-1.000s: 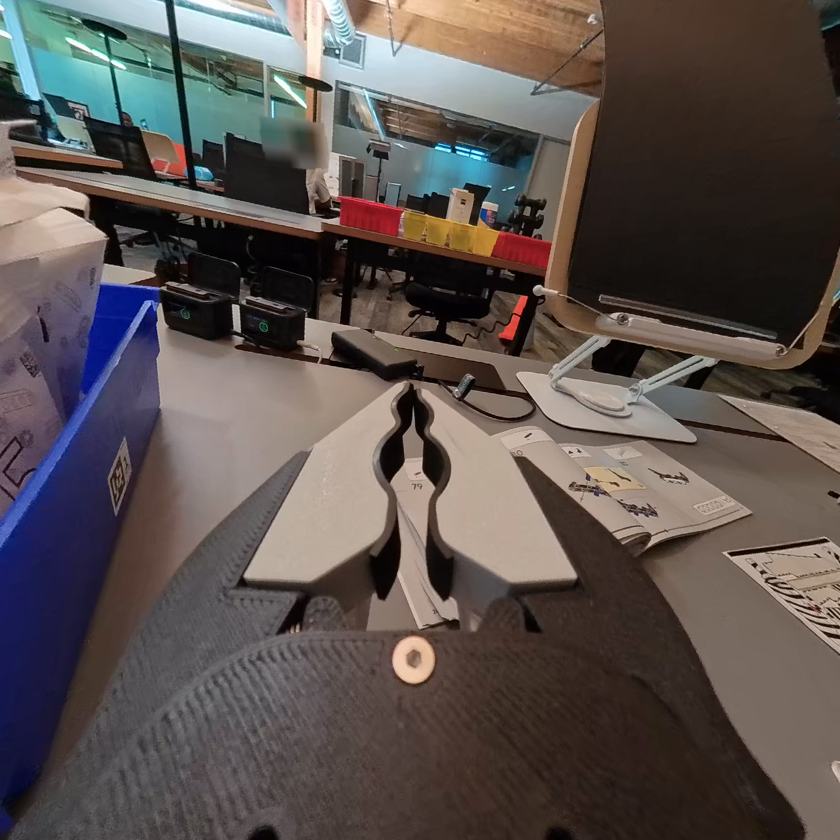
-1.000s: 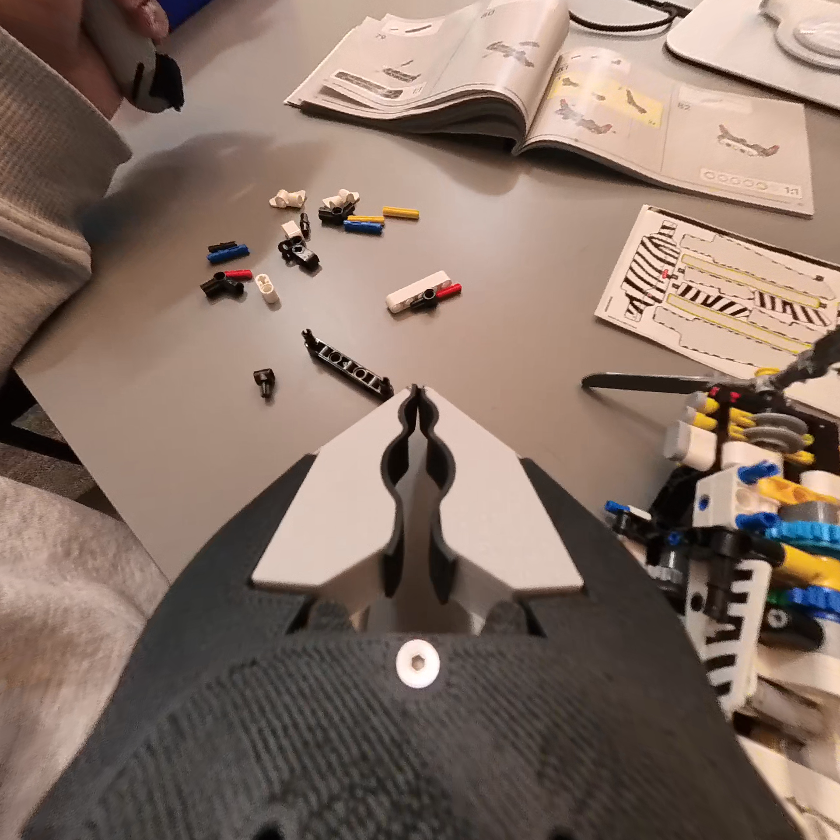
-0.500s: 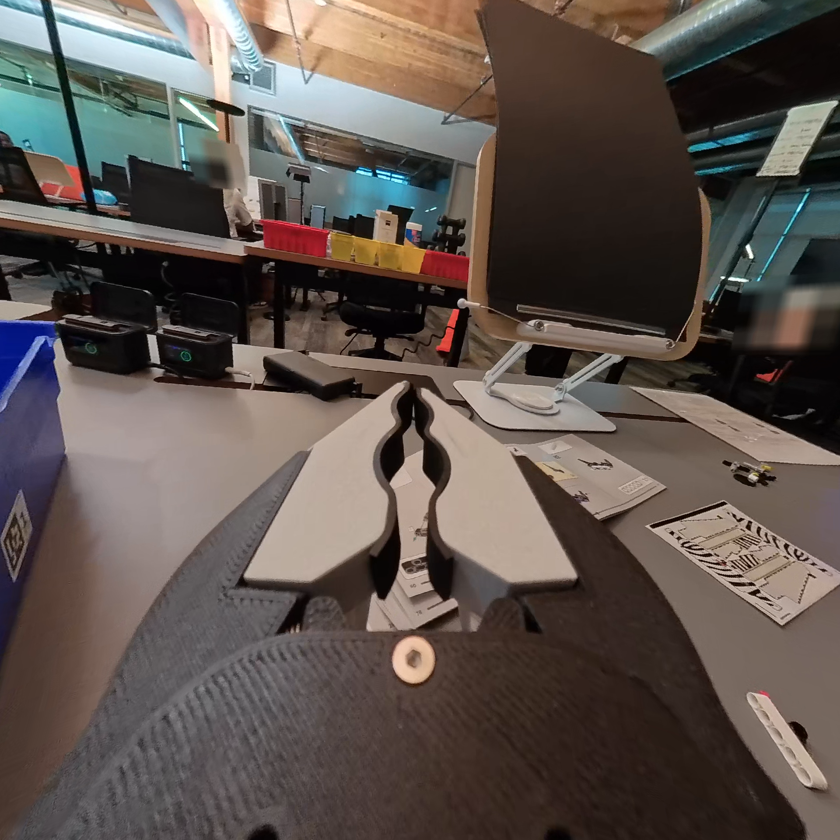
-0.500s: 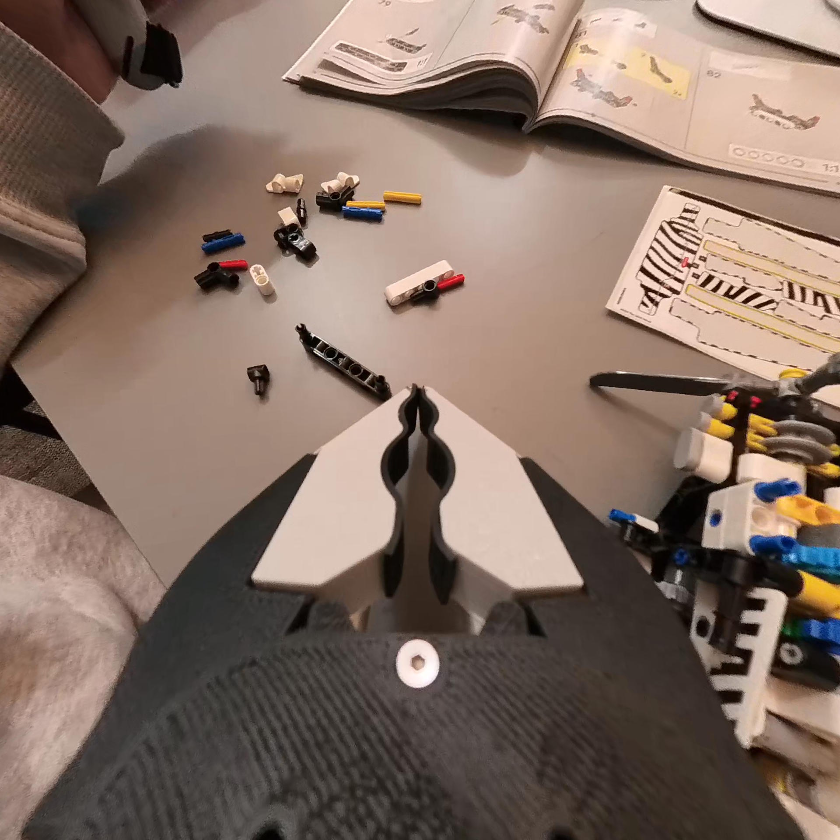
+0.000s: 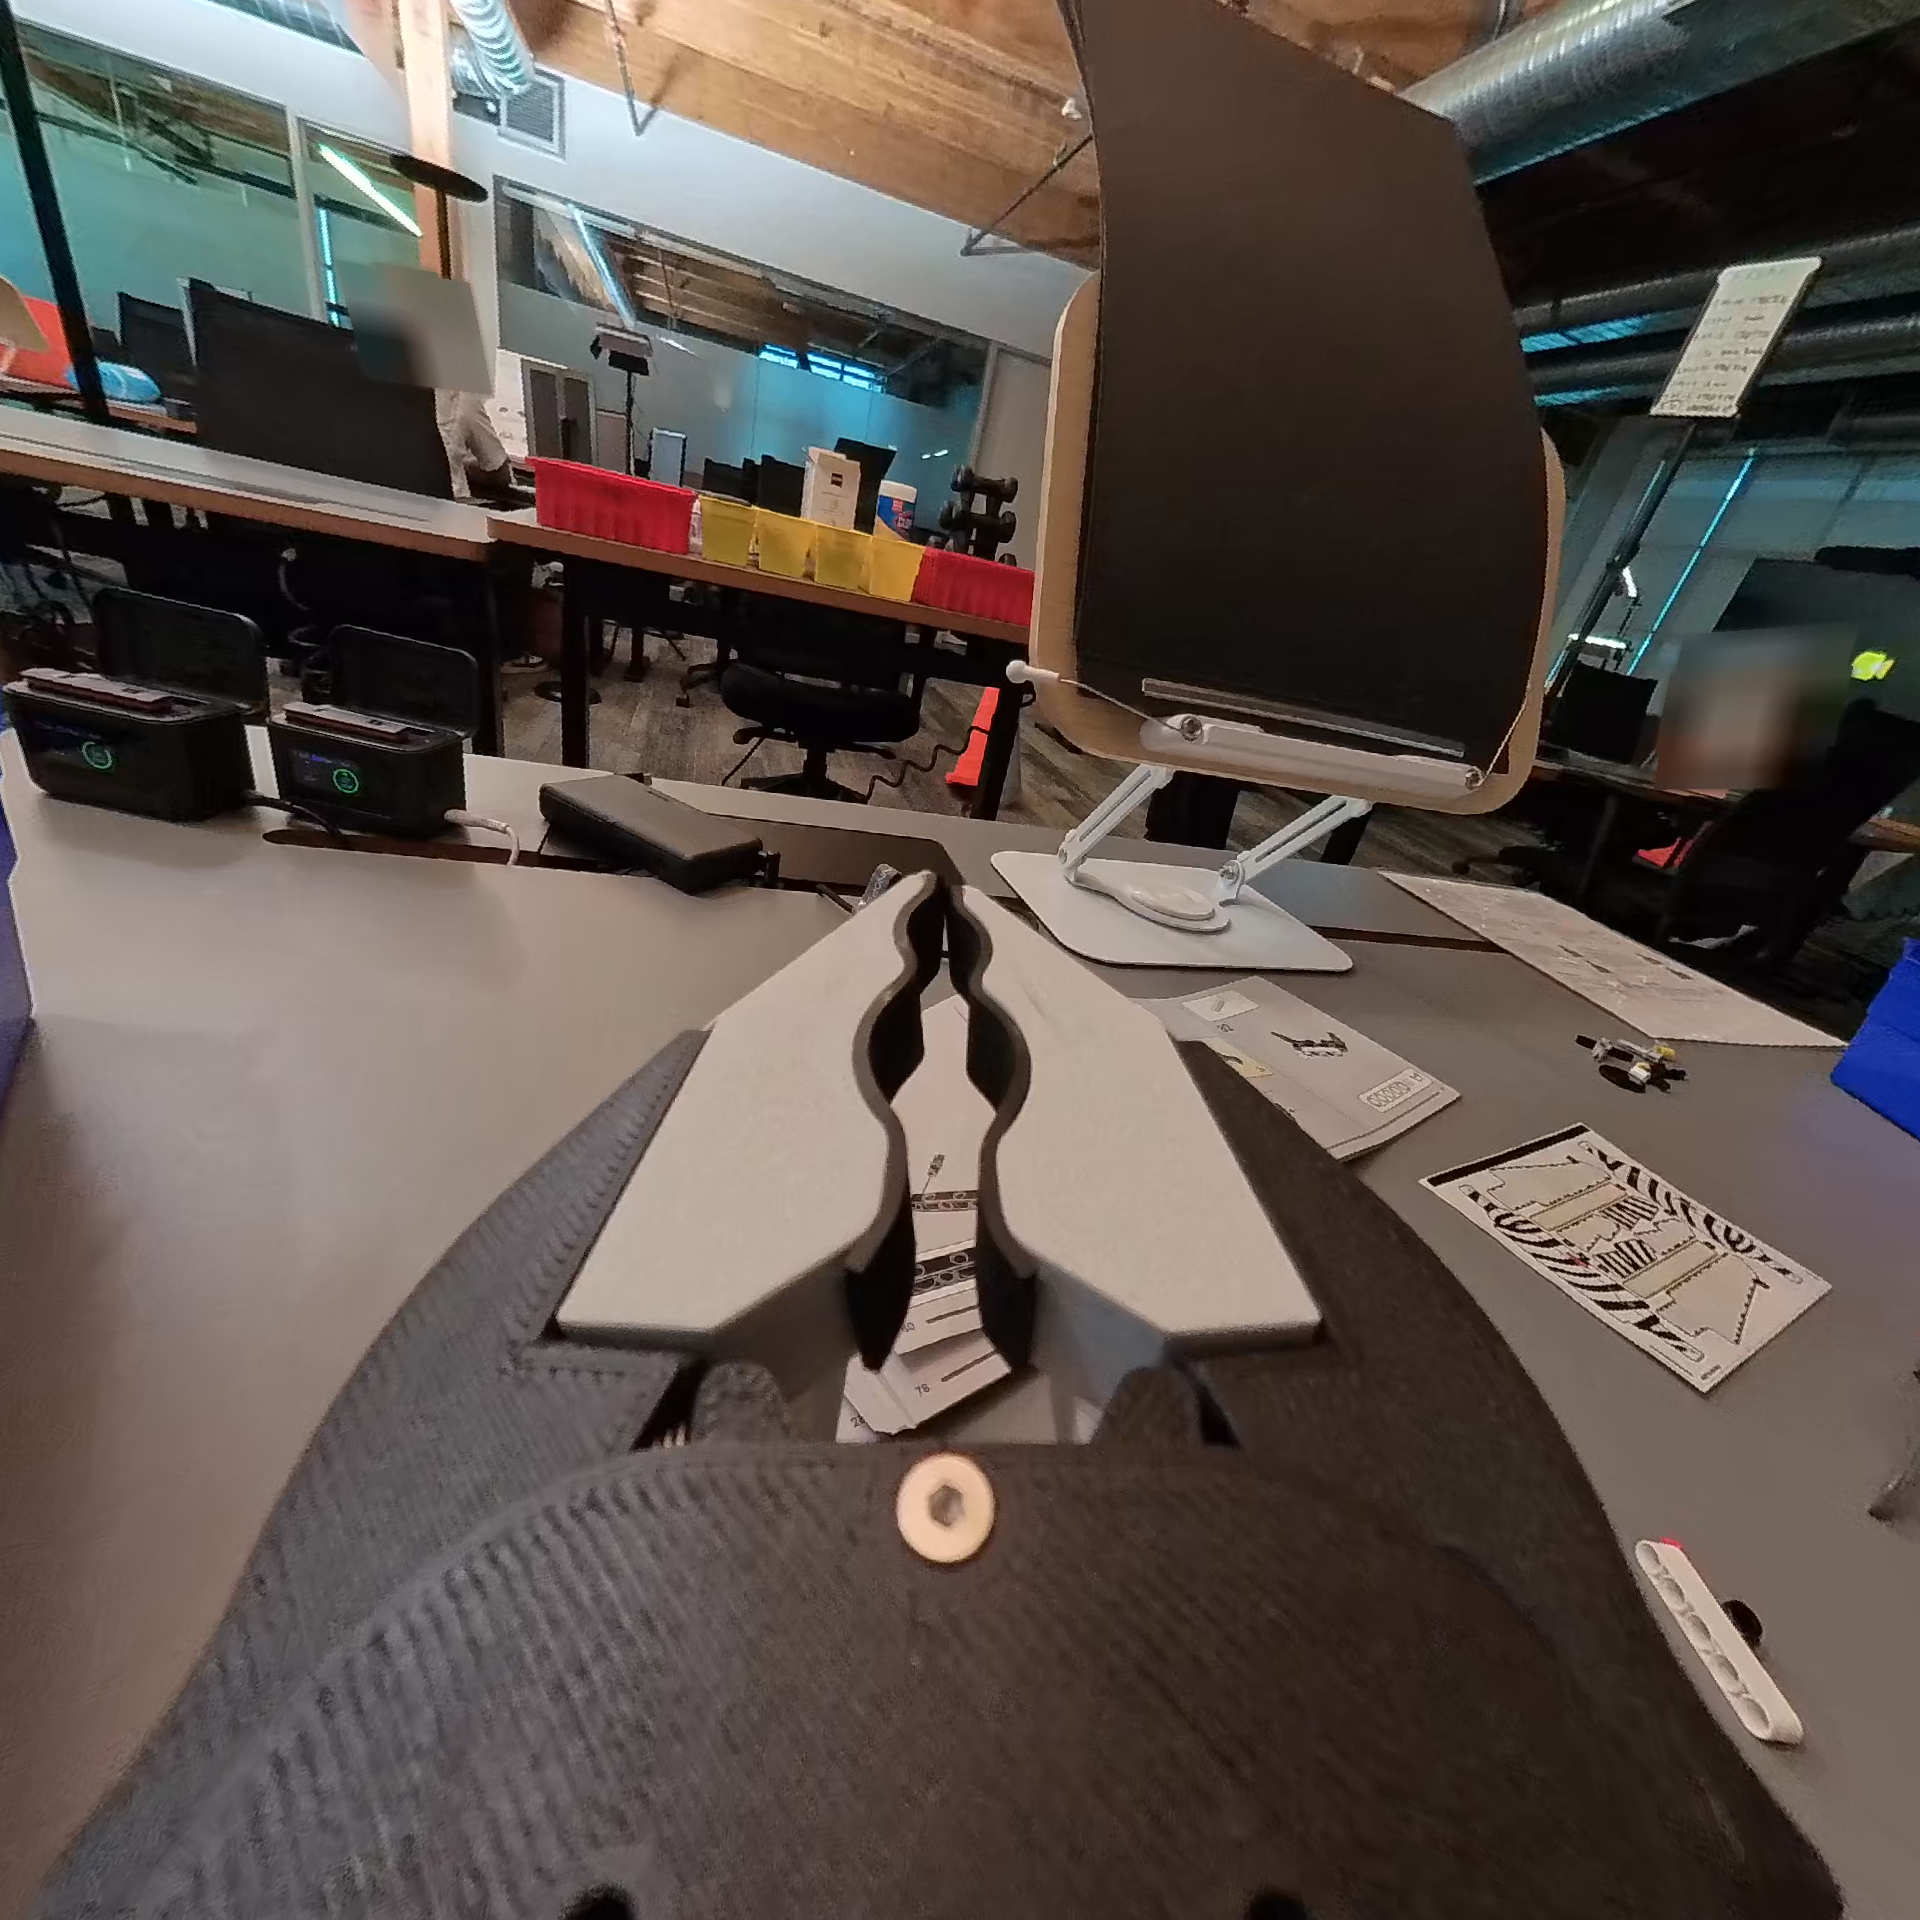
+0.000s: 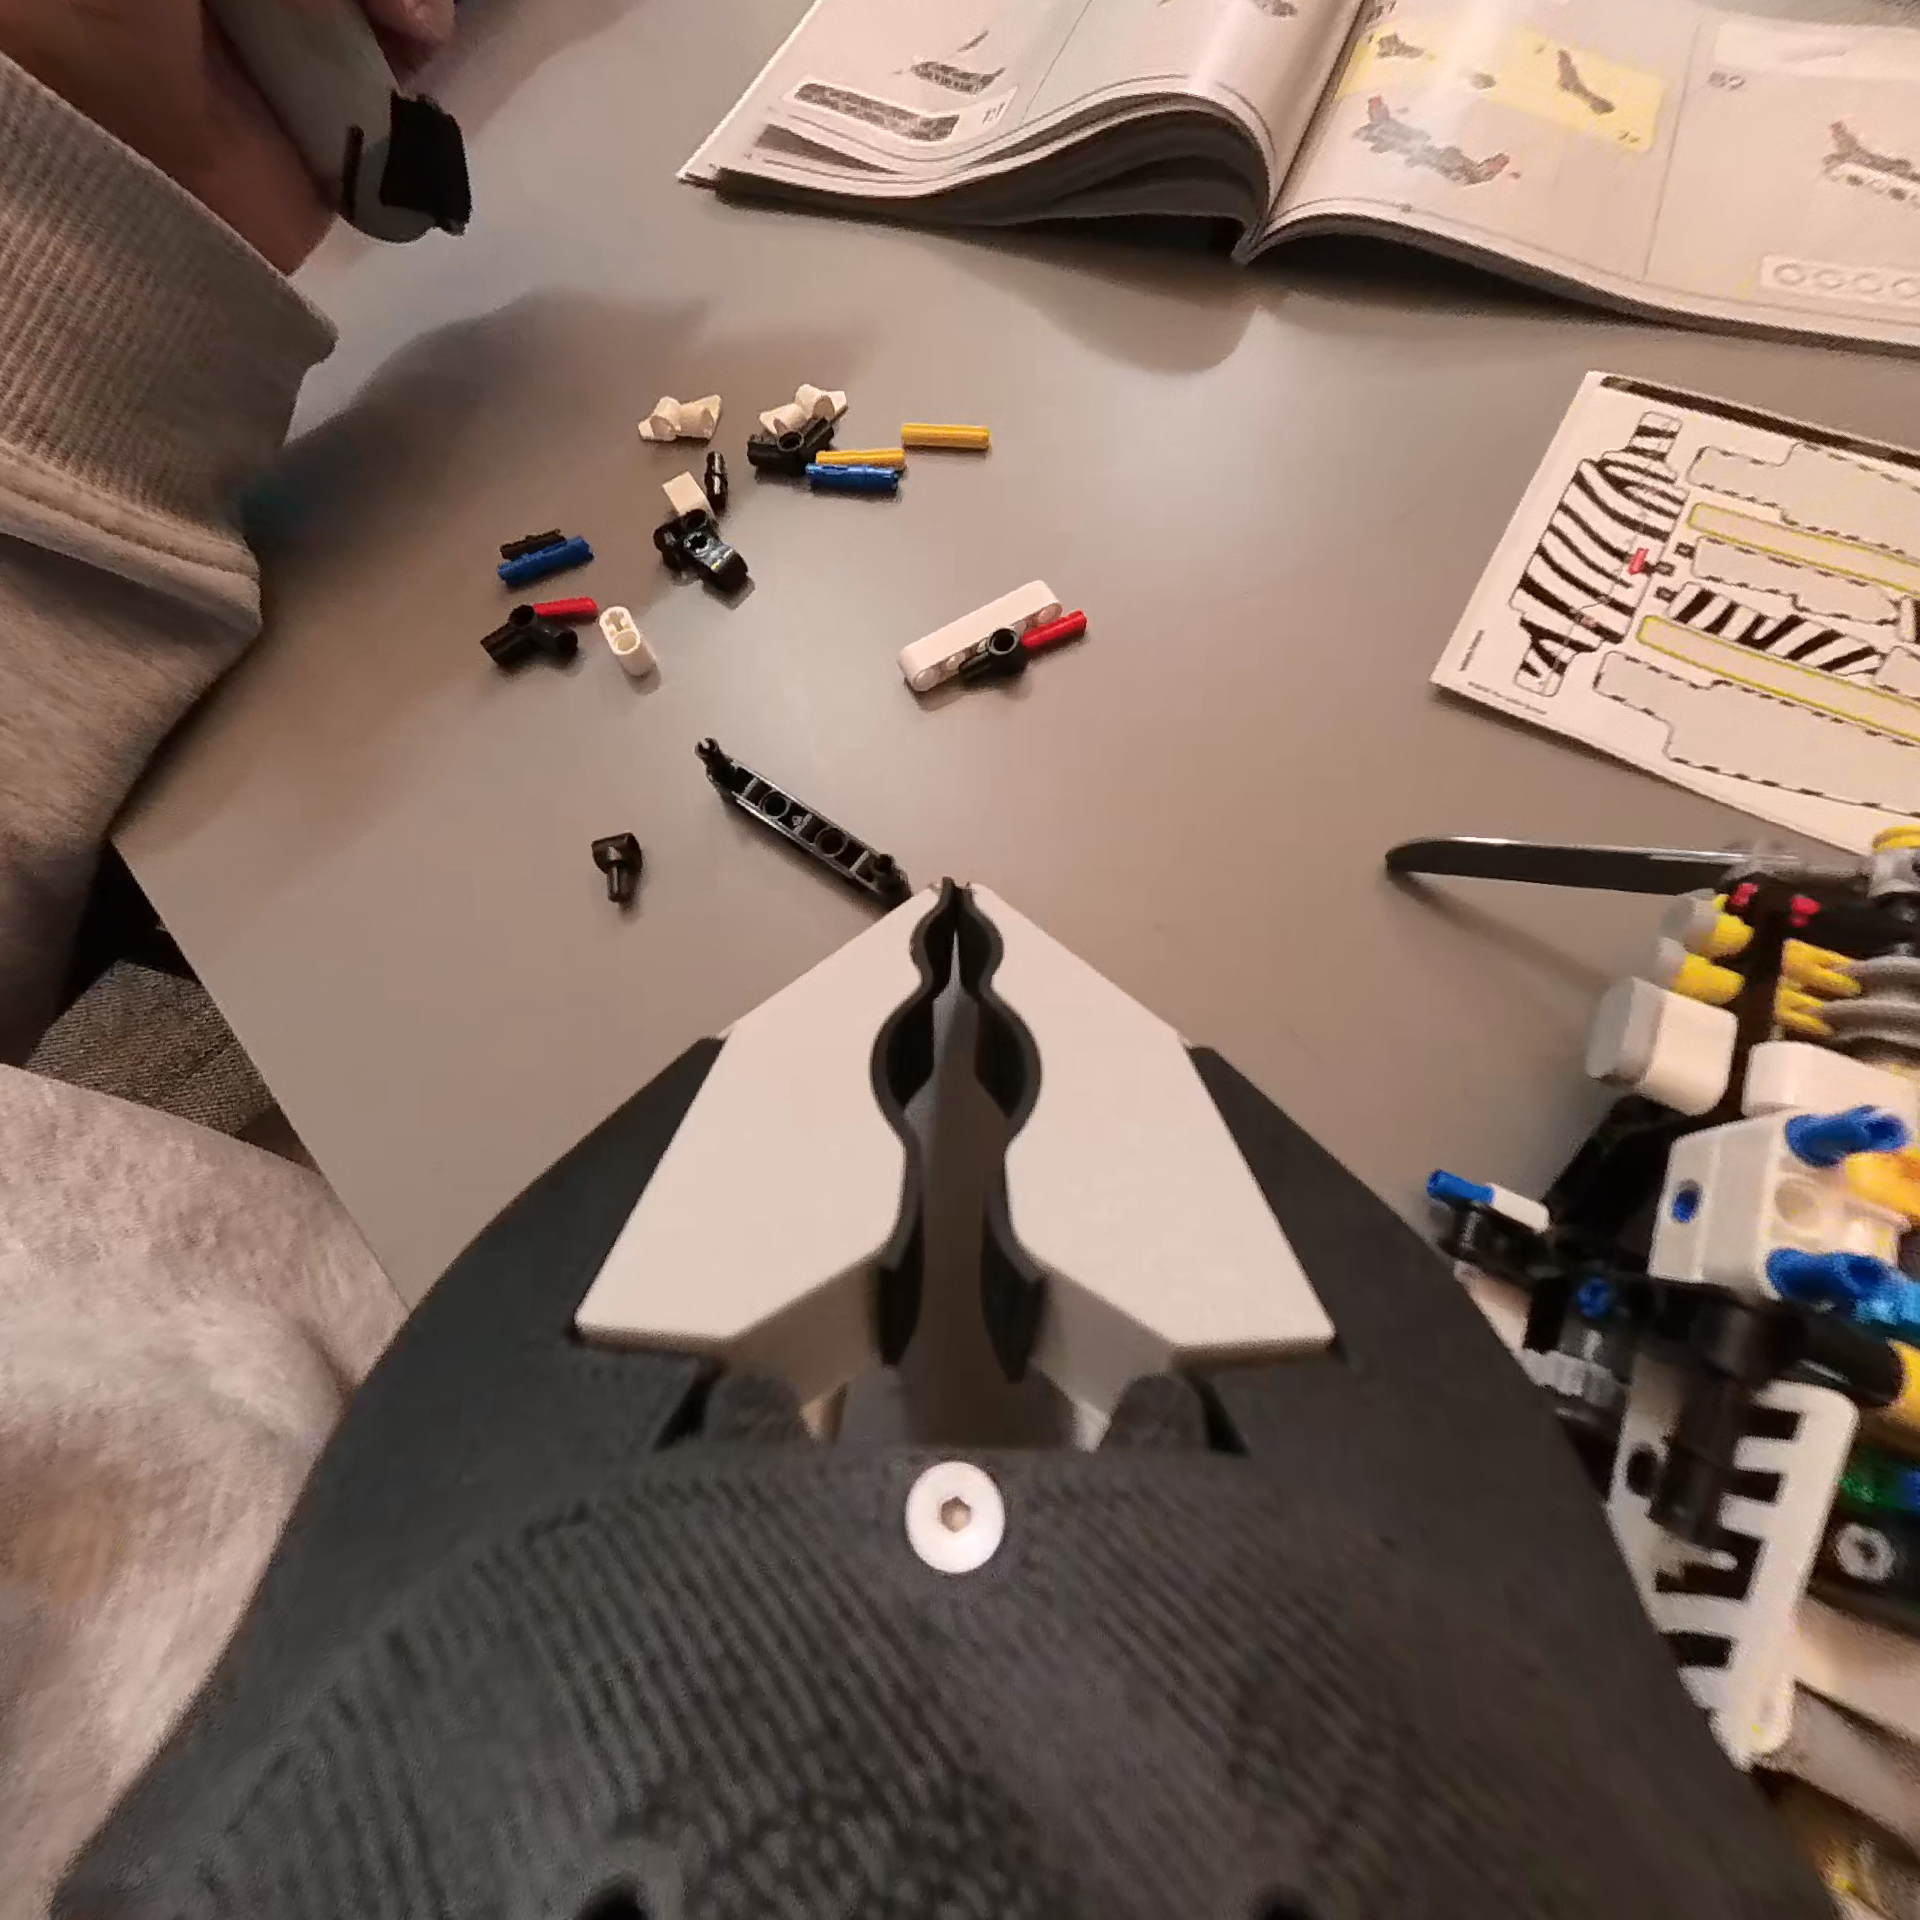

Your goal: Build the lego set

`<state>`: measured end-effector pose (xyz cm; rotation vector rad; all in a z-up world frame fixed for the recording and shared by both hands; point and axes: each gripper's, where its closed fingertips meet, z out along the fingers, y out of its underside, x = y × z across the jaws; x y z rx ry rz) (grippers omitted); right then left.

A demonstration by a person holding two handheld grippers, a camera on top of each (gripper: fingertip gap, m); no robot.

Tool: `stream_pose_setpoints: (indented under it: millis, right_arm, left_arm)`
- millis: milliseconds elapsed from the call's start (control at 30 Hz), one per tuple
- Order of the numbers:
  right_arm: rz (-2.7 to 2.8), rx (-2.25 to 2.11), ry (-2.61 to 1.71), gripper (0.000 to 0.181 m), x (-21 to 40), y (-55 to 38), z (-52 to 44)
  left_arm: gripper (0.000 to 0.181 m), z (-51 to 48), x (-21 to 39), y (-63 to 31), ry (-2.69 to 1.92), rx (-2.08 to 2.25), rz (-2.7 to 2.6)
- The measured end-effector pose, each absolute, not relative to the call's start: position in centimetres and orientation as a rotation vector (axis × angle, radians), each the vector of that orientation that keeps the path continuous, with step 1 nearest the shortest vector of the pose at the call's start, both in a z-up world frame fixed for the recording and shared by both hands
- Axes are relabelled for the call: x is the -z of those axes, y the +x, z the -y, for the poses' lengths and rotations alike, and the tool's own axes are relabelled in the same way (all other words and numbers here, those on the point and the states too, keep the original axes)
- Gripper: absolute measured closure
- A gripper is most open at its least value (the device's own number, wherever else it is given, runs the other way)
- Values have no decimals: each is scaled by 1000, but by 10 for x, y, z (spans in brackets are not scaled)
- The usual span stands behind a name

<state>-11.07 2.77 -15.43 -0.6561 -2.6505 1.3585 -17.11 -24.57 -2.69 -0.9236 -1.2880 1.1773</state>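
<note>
Several small loose lego pieces [image 6: 717, 520] lie scattered on the grey table, with a white beam [image 6: 977, 646] and a long black beam [image 6: 805, 821] nearest. A partly built lego model [image 6: 1745, 1236] stands at the right edge. My right gripper [image 6: 951, 888] is shut and empty, its tips just beyond the black beam's near end. My left gripper [image 5: 943, 883] is shut and empty, held above the open instruction booklet [image 5: 1299, 1060]. The white beam also shows in the left wrist view [image 5: 1714, 1652].
A zebra-striped sticker sheet [image 6: 1704, 582] and the booklet [image 6: 1299, 135] lie beyond the pieces. A tablet on a white stand [image 5: 1288, 468] is at the table's back. Chargers [image 5: 249, 738] sit back left. A sleeved arm [image 6: 114, 395] holds the other gripper at upper left.
The left gripper has swung to the right: the blue bin has left its view and the sticker sheet and white beam have come in. The right gripper has drifted slightly forward.
</note>
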Motion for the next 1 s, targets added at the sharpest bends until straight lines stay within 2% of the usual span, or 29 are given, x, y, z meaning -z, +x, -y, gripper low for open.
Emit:
stream_pose_setpoints:
  millis: [1000]
  right_arm:
    - [2688,-1299,-601,181,161,-106,-25]
  left_arm:
    - [181,245,31,-174,-914,-1113,1299]
